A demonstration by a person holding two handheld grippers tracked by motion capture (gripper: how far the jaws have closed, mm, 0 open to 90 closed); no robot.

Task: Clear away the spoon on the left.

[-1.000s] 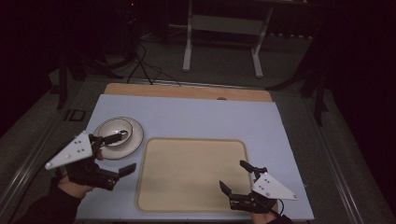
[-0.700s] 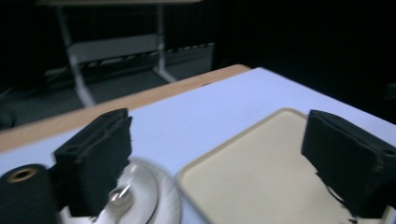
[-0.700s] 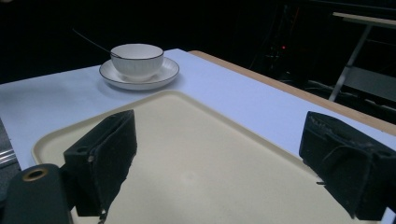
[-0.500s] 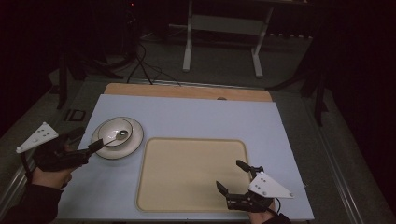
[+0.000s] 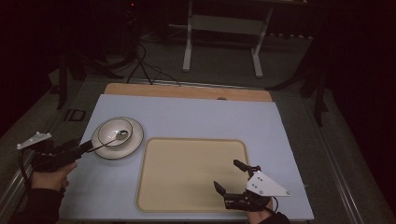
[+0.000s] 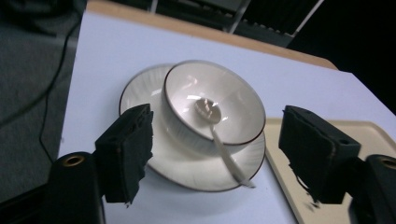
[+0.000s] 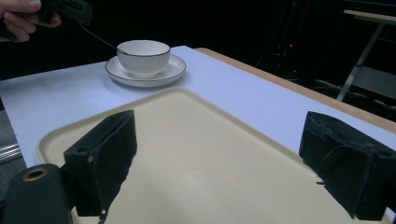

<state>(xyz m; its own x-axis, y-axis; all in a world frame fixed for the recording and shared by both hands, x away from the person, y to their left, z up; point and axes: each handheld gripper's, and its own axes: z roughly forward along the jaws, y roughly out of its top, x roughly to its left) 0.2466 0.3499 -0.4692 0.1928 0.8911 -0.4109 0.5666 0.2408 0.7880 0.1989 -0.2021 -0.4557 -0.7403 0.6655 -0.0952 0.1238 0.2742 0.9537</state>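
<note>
A white bowl (image 5: 112, 130) stands on a white saucer (image 5: 133, 144) at the left of the pale blue table top. A spoon (image 5: 122, 134) rests in the bowl, and its handle (image 6: 229, 161) sticks out over the rim toward my left gripper (image 5: 84, 147). That gripper (image 6: 217, 140) is level with the saucer. Its jaws have just been closing, with the handle between them and the pads clear of it. My right gripper (image 5: 231, 176) stands open, with nothing between its jaws, over the near right part of the beige tray (image 5: 187, 196).
The beige tray (image 7: 196, 140) lies right of the saucer and holds nothing. A wooden strip (image 5: 187, 91) runs along the table's far edge. Beyond it are cables (image 5: 144, 70) on the floor and a white stand (image 5: 224, 28). The surroundings are dark.
My left gripper has swung from beside the saucer out to the left and down, and now points at the spoon handle from the table's left edge. The right gripper has stayed put.
</note>
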